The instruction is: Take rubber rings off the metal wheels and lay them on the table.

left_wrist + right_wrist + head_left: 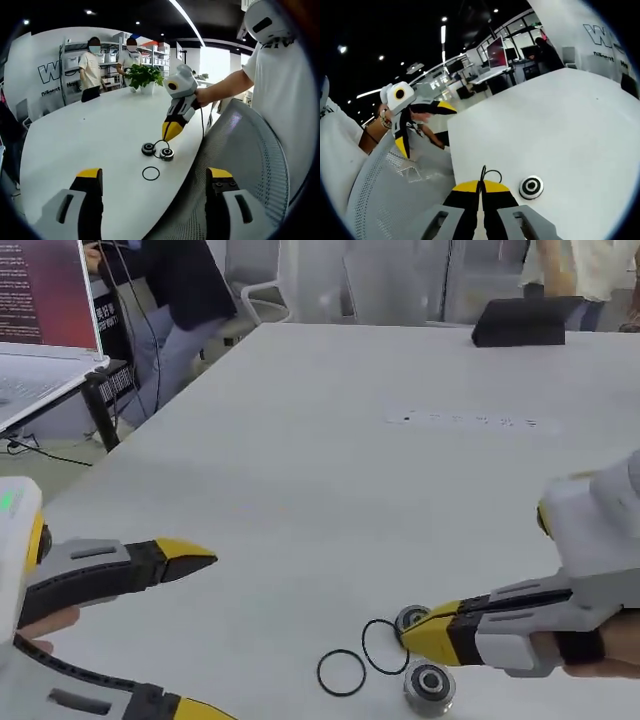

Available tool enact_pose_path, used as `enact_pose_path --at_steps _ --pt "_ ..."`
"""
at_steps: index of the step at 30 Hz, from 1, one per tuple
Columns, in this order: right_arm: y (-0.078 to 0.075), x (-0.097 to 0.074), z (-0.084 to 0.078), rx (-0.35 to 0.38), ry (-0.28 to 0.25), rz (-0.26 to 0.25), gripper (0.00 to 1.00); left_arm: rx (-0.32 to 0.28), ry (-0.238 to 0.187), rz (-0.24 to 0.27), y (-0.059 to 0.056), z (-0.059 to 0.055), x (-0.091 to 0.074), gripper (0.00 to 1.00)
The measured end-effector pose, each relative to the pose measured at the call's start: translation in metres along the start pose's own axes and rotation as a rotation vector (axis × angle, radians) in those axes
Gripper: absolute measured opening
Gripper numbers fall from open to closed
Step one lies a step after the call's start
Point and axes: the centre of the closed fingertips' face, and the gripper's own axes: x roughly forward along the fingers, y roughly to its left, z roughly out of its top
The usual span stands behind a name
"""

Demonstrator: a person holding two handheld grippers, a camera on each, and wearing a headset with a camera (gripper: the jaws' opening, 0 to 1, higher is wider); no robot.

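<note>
Your right gripper (408, 635) had its jaws closed on the edge of a rubber ring (365, 648) at the white bench (400, 470). The ring sat between a near wheel (430, 686) and a far wheel (409, 617), the latter partly hidden behind the jaw tips. A second ring (320, 672) lay flat on the bench just beside the held one. Your left gripper (222, 637) stood well apart, jaws wide and holding nothing.

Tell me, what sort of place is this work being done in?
Most likely an open-plan office or showroom, though I can't be sure. There is a long white table with a laptop open beside it, a mesh office chair, a potted plant and storage shelves along the far wall.
</note>
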Motion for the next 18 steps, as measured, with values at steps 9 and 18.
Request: enact_pose_path --at_steps 9,18 --pt "0.008 0.014 0.002 -0.022 0.015 0.030 0.00 -0.038 -0.014 0.018 -0.002 -0.002 -0.004 0.83" --pt "0.012 0.028 -0.002 -0.035 0.038 0.054 0.00 -0.048 -0.006 0.012 -0.005 -0.005 -0.002 0.83"
